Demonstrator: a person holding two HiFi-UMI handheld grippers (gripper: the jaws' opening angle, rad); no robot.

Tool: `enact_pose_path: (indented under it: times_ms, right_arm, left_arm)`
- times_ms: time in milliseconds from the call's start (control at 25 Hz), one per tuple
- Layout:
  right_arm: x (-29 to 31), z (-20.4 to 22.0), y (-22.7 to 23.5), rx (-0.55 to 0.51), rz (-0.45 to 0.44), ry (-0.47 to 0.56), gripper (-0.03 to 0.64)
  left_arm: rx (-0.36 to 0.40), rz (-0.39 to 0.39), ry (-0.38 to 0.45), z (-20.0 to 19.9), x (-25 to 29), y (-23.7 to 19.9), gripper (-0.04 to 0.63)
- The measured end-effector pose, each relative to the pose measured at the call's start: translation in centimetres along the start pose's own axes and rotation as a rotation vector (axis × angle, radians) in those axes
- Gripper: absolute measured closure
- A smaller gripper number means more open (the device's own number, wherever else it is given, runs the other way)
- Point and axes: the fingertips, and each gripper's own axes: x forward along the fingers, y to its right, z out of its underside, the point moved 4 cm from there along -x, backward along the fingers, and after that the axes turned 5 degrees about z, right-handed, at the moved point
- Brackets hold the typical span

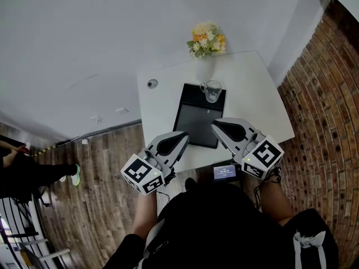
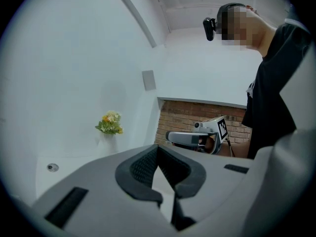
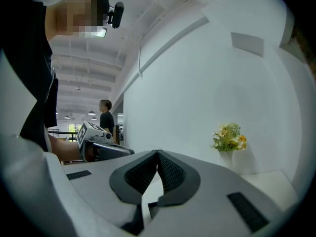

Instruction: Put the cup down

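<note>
Cup (image 1: 212, 90) stands upright on the upper right corner of the black tray (image 1: 193, 128), so it seems already put down. The left gripper (image 1: 183, 137) and right gripper (image 1: 216, 125), both closed and empty, are held level over the table's (image 1: 263, 100) near edge.

Head view, worktop (image 1: 162, 102) at frame centre. Tray (image 1: 196, 125) lies mid-worktop, with the cup (image 1: 212, 91) on its upper right corner. Flowers (image 1: 206, 41) sit above the tray at the far edge. Round fitting (image 1: 152, 83) is left of the tray, and a small screen device (image 1: 226, 172) is below it at the near edge. Left gripper (image 1: 183, 135) is at the tray's lower left edge, right gripper (image 1: 215, 125) over its lower right. Brick wall (image 1: 328, 105) is at frame right.
</note>
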Motion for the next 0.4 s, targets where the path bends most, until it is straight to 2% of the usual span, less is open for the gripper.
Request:
enact_pose_path:
  times_ms: [400]
  right_arm:
    - [0.04, 0.13, 0.04, -0.012, 0.007, -0.005, 0.603]
  left_arm:
    - [-0.011, -0.006, 0.001, 0.15, -0.09, -0.35, 0.588]
